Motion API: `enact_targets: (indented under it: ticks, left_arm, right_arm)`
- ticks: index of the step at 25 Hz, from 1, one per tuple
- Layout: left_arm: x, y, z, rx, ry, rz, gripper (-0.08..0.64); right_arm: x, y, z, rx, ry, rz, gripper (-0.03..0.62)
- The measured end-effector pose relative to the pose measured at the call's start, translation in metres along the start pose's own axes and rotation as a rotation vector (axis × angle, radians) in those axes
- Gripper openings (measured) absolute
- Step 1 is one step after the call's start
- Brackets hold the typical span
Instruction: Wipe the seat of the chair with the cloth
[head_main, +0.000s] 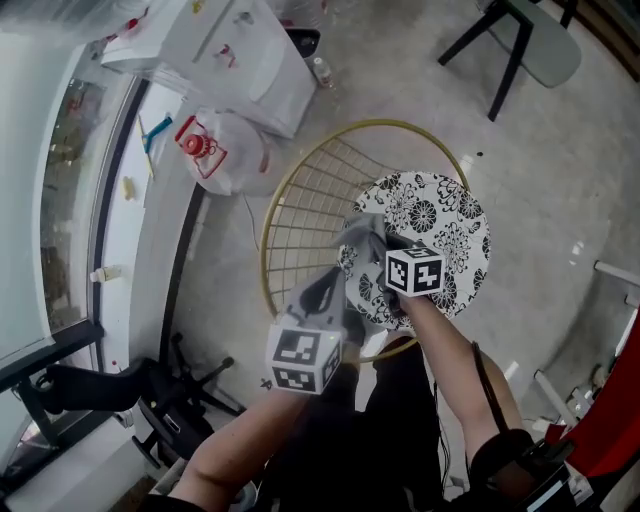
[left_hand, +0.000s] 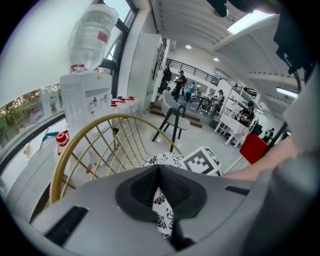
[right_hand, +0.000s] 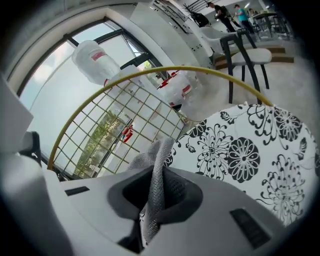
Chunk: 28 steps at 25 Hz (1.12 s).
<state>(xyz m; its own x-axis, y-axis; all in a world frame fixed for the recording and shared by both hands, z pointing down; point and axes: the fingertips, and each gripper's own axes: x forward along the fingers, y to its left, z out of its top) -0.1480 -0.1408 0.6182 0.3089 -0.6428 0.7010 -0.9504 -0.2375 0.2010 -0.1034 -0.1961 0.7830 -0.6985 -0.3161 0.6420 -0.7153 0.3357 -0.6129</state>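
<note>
Your gold wire-backed chair (head_main: 300, 200) fills the centre of the head view, its black-and-white floral seat (head_main: 455, 225) to the right. Your right gripper (right_hand: 159, 175) pinches the grey cloth (right_hand: 152, 155) over the seat's left edge; your left gripper (left_hand: 159, 167), lower left, has its jaws pressed together on nothing

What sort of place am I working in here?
Probably an open-plan office or canteen-style common area. A water dispenser stands by big windows, several people mill about further back, and a spare chair stands out on the open floor.
</note>
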Motion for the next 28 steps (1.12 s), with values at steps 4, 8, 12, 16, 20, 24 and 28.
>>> enact_targets:
  ticks: [4, 8, 12, 16, 20, 24, 28]
  left_arm:
    - [-0.005, 0.007, -0.007, 0.015, 0.013, 0.017, 0.005]
    - [-0.006, 0.009, -0.013, 0.007, 0.026, 0.018, 0.005]
    - [-0.001, 0.004, -0.015, 0.011, 0.038, 0.005, 0.005]
    - [0.009, -0.010, -0.010, 0.028, 0.027, -0.008, 0.005]
    - [0.020, -0.024, -0.005, 0.041, 0.026, -0.034, 0.005]
    - [0.029, -0.040, -0.002, 0.056, 0.027, -0.063, 0.005]
    - [0.032, -0.050, 0.001, 0.064, 0.027, -0.076, 0.005]
  right_arm:
    - [0.032, -0.010, -0.012, -0.011, 0.039, -0.016, 0.029]
    - [0.042, -0.028, -0.014, 0.001, 0.049, -0.060, 0.029]
    - [0.031, -0.052, -0.016, 0.017, 0.048, -0.109, 0.029]
    - [0.010, -0.087, -0.018, 0.039, 0.038, -0.182, 0.029]
    - [-0.014, -0.120, -0.013, 0.055, 0.002, -0.256, 0.029]
    - [-0.038, -0.148, -0.012, 0.069, -0.015, -0.305, 0.029]
    - [-0.055, -0.167, -0.015, 0.079, -0.006, -0.337, 0.029]
